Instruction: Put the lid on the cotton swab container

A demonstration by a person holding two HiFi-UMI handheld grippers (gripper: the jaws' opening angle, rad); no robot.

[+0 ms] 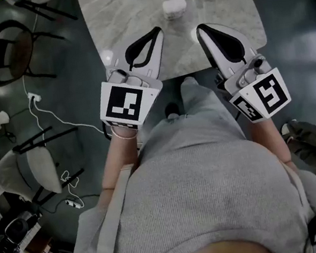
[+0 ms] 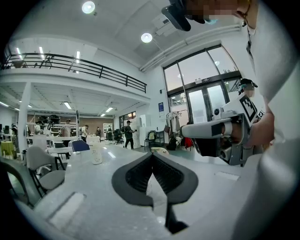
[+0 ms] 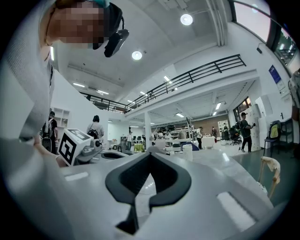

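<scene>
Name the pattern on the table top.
Pale grey marble veining on the table, best in the head view.

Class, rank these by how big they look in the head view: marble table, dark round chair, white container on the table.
1. marble table
2. dark round chair
3. white container, clearly smallest

The surface is pale grey and marble-veined, the cotton swab container white. The left gripper and right gripper are white, with black-edged fingers.

The head view is dim; both gripper views are bright under ceiling lamps, warped at edges.
</scene>
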